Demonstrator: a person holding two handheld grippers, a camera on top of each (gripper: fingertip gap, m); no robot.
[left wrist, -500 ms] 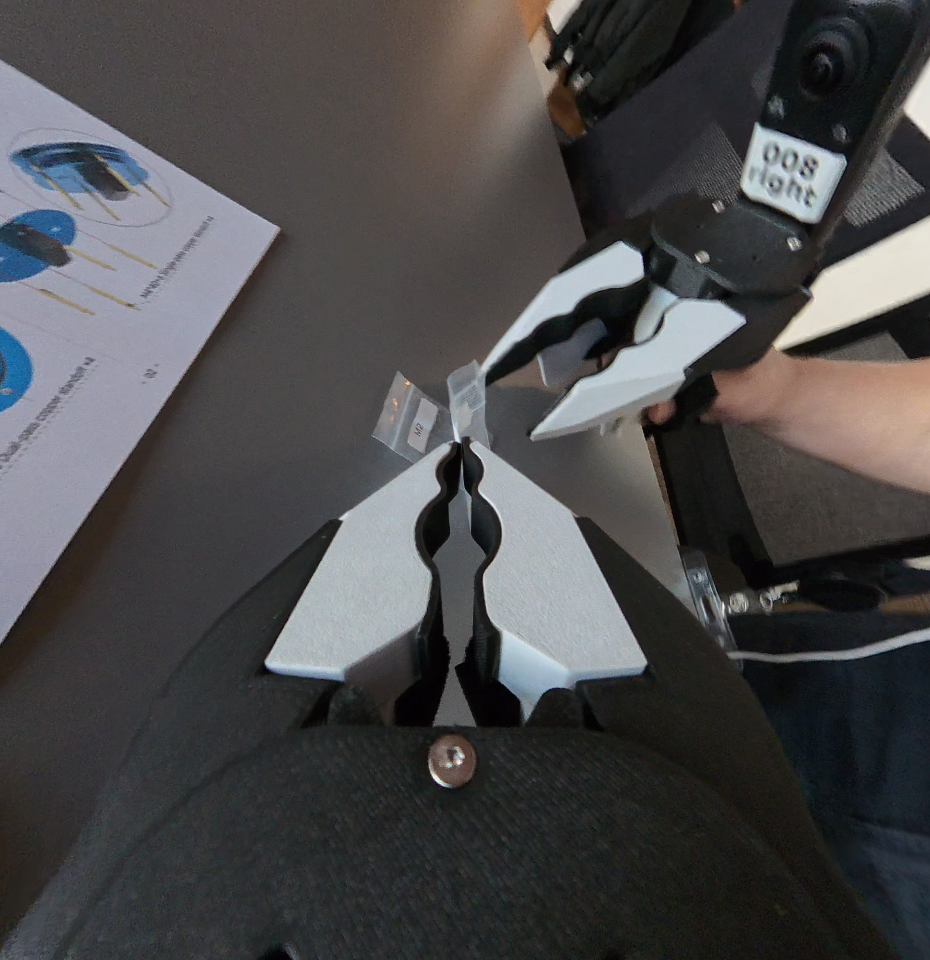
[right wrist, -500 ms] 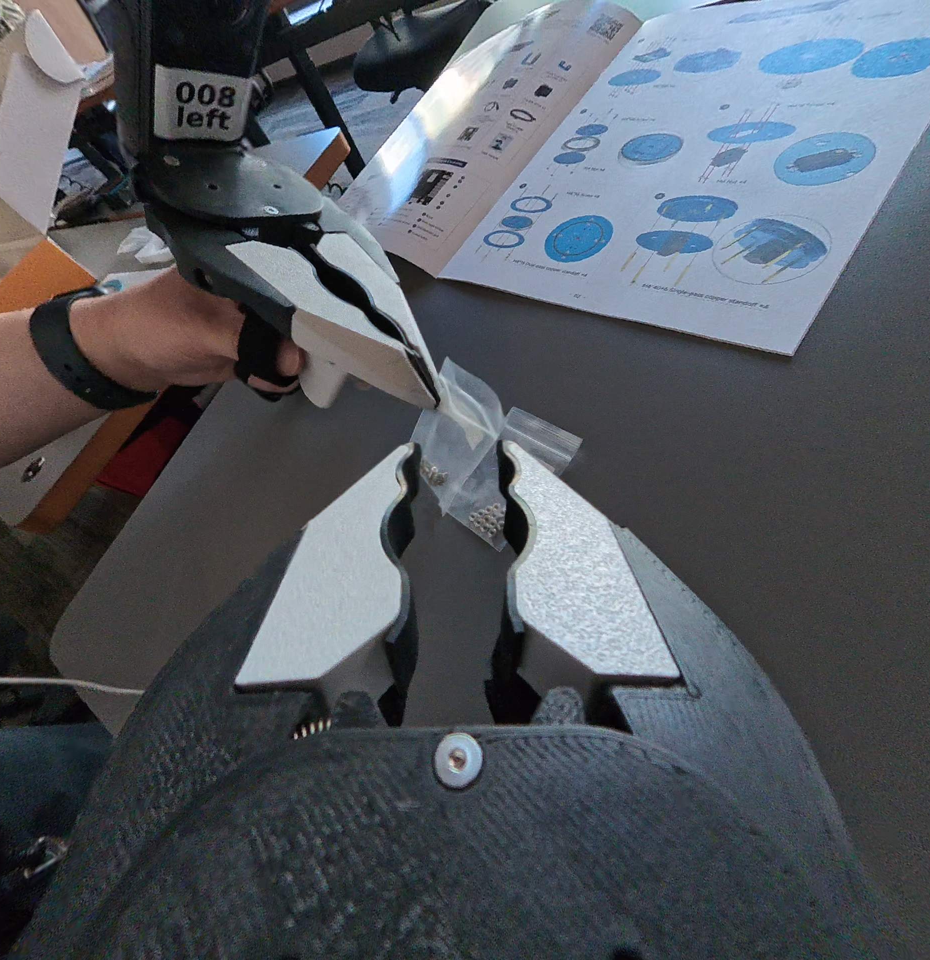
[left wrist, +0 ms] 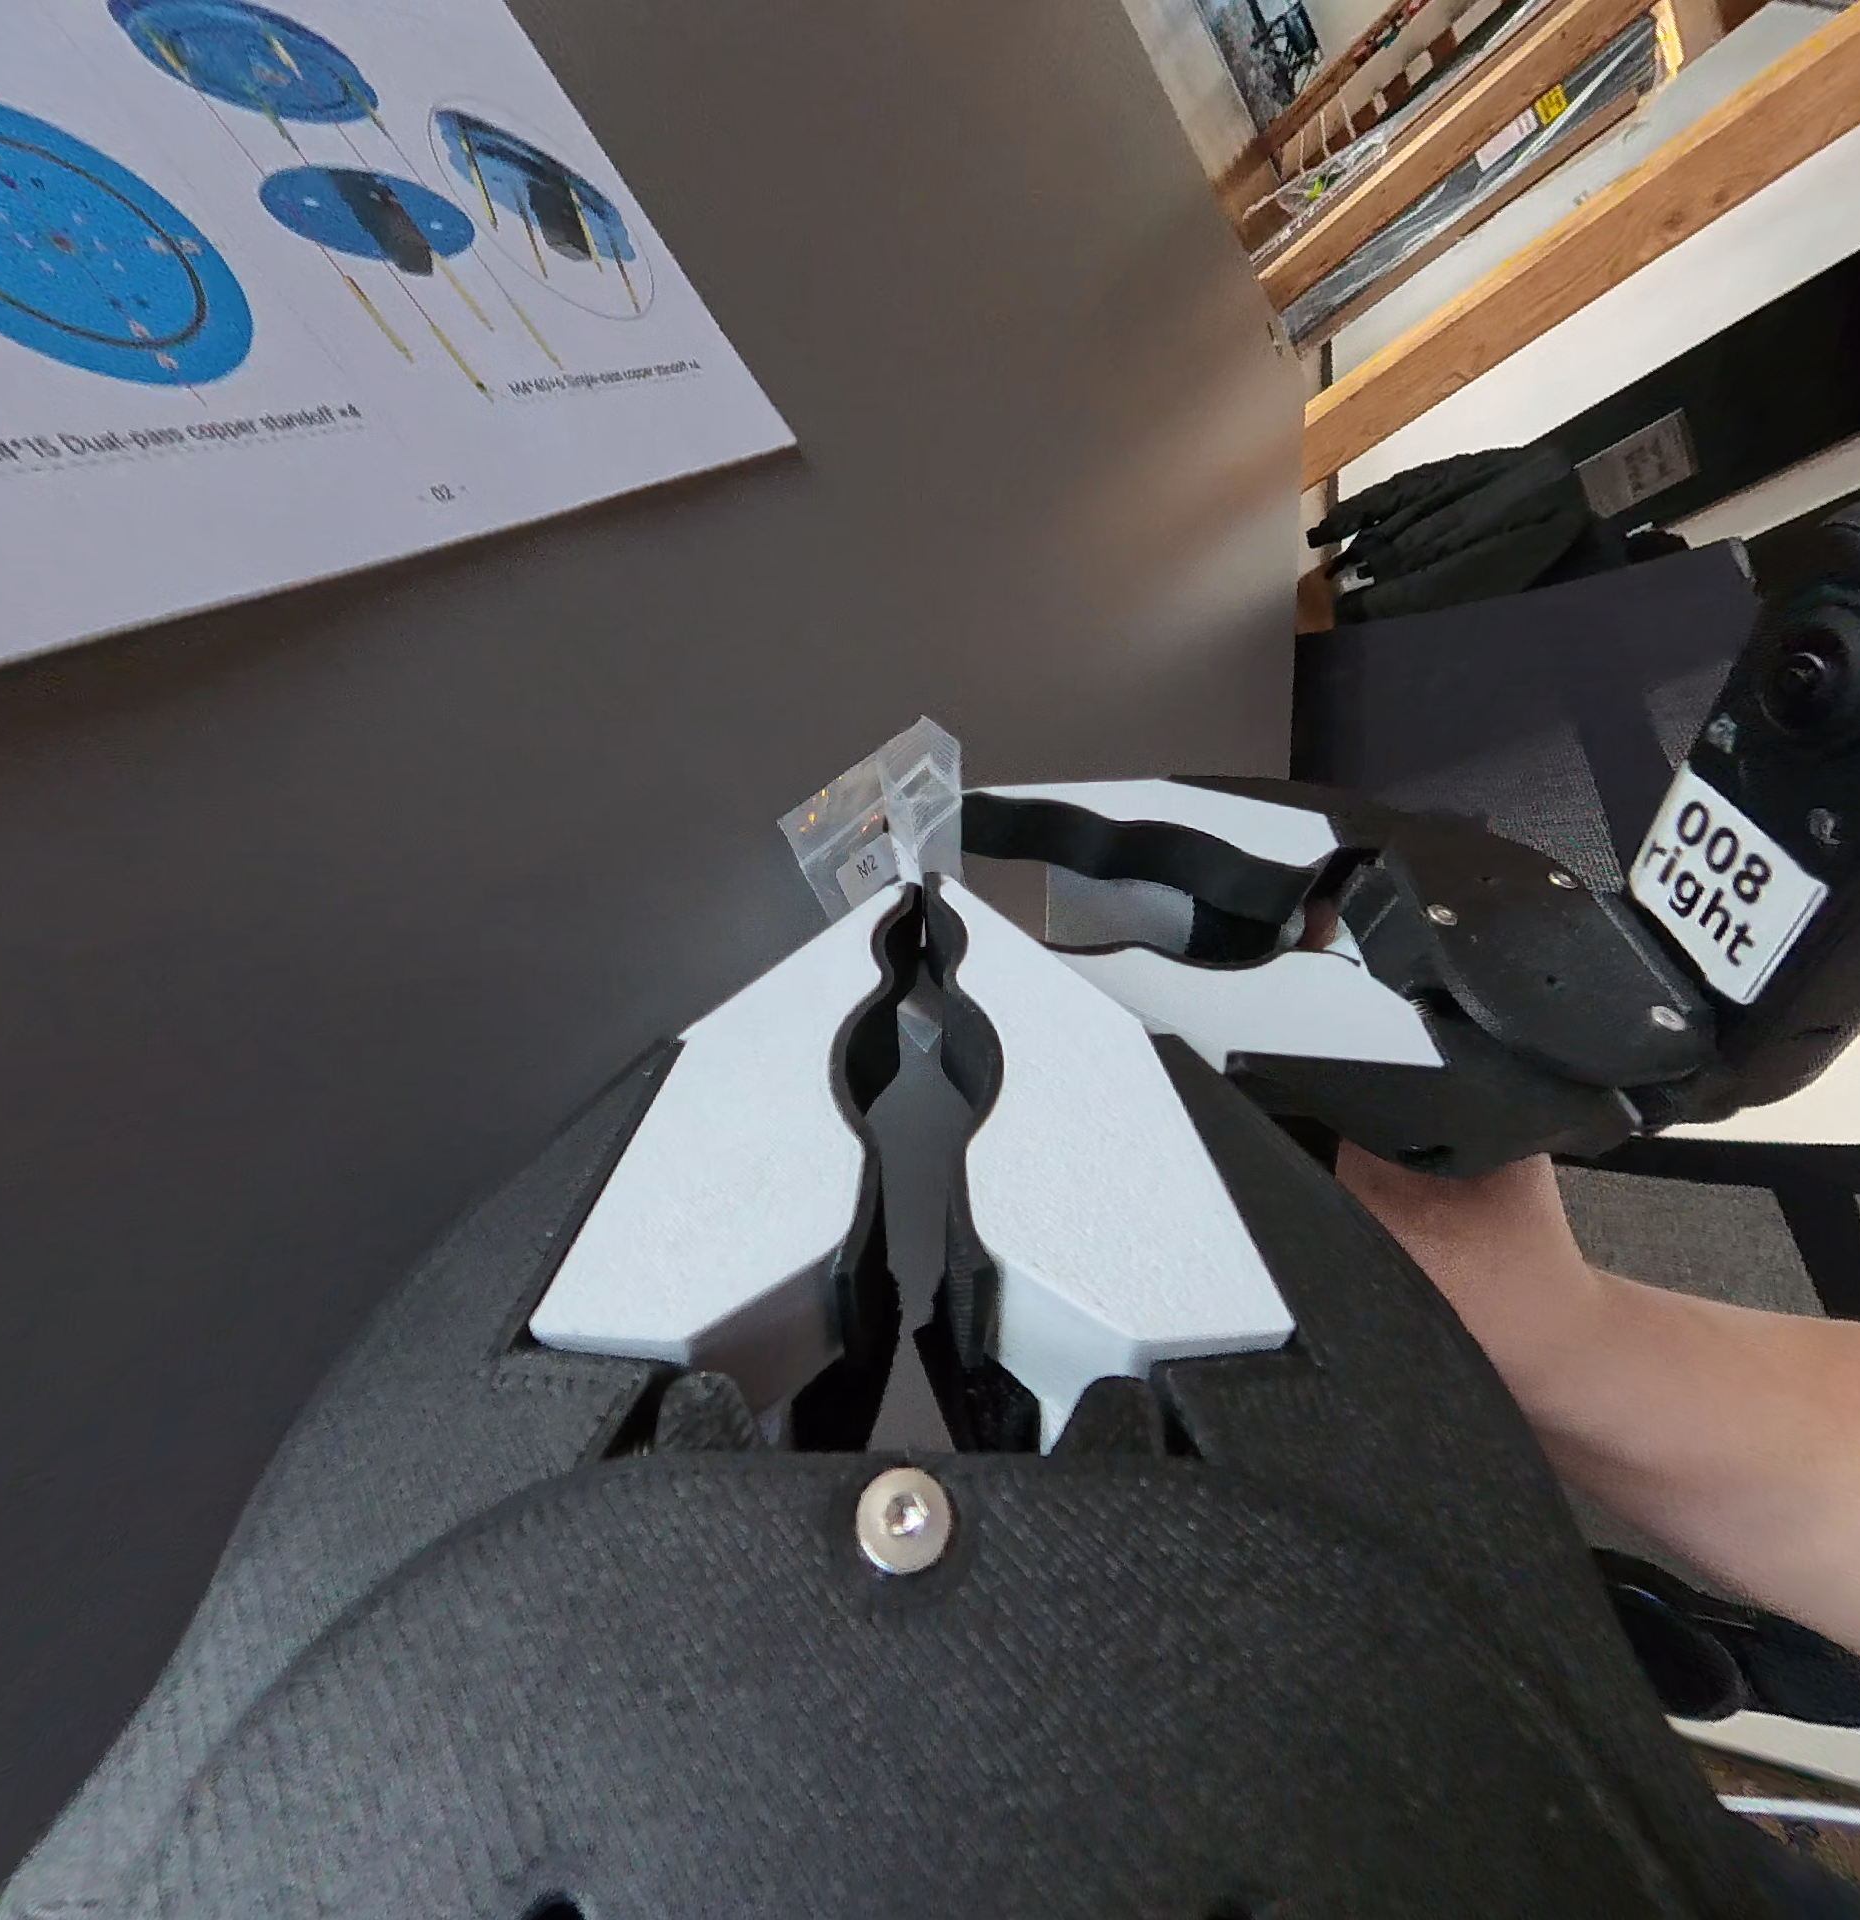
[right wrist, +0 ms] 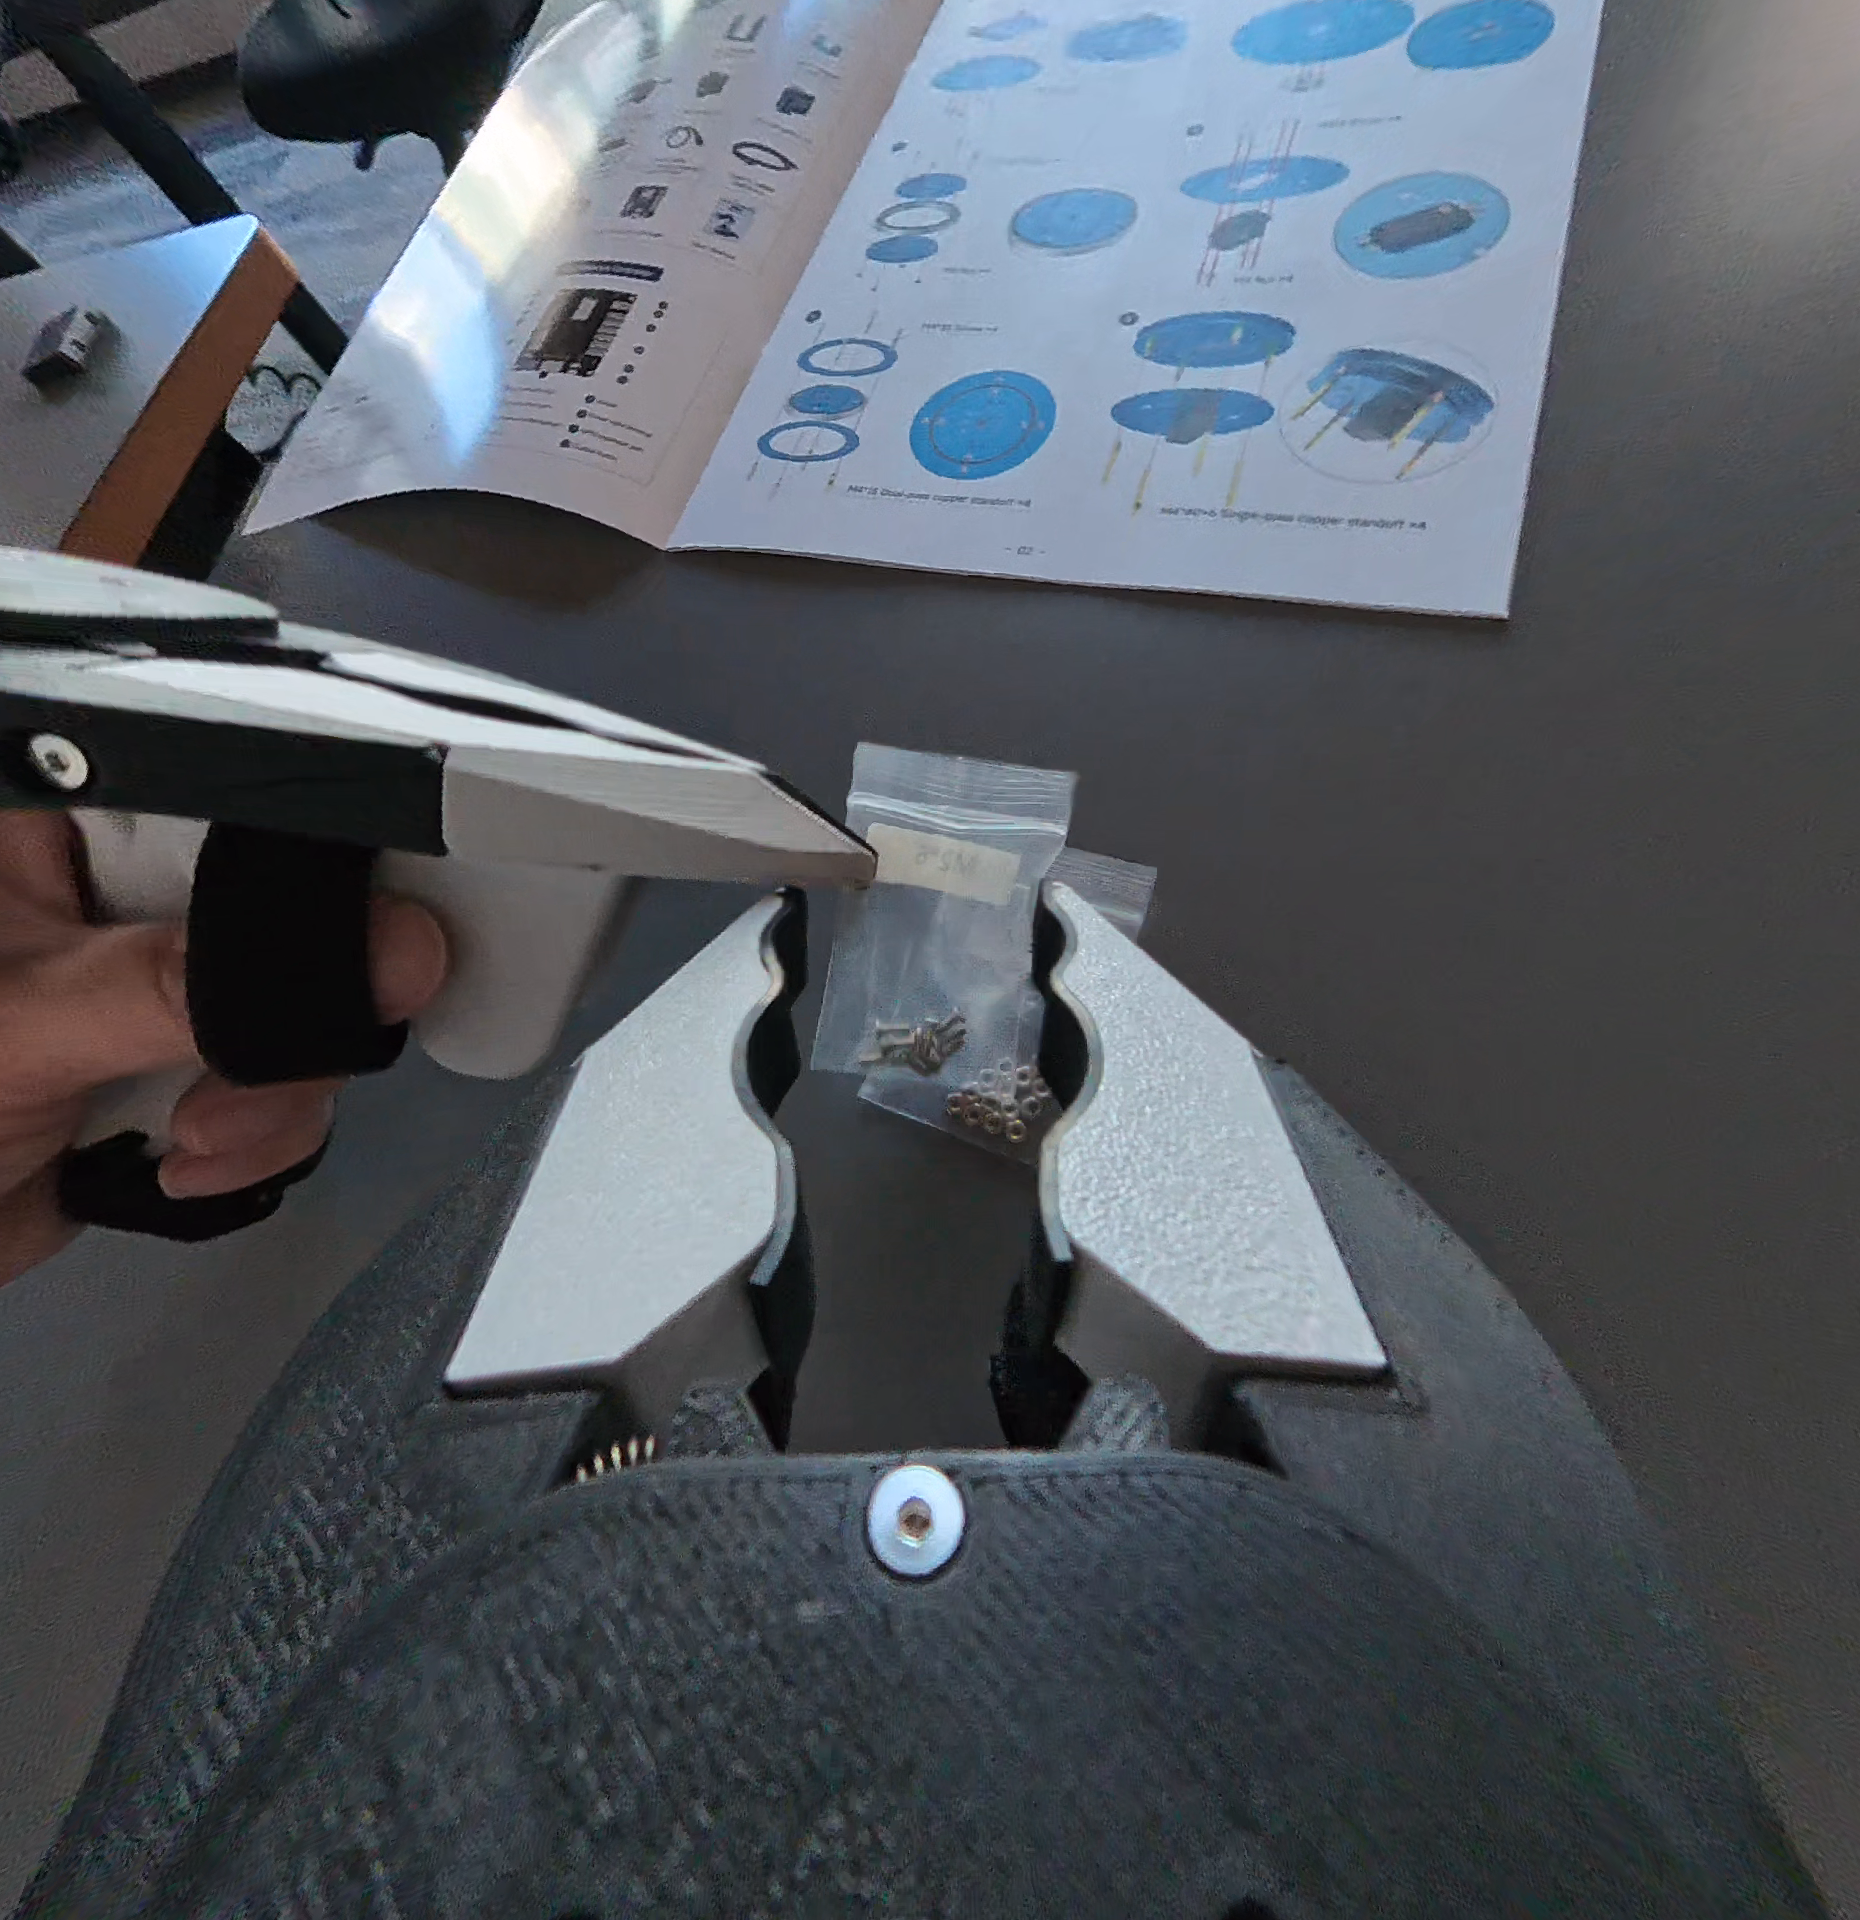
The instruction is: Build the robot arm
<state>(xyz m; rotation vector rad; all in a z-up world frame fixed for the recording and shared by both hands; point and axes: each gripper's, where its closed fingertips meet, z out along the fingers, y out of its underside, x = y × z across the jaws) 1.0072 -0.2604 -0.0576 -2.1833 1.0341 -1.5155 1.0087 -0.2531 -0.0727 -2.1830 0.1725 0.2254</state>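
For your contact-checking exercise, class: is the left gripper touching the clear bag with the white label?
Touching. The right wrist view shows the left gripper shut on the edge of the bag, at its label; the left wrist view shows the bag pinched at the tips.

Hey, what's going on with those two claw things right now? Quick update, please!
Left gripper shut on two small clear bags of tiny metal parts, held above the dark table. Right gripper open, fingers either side of the bags. Open booklet lies beyond, apart.
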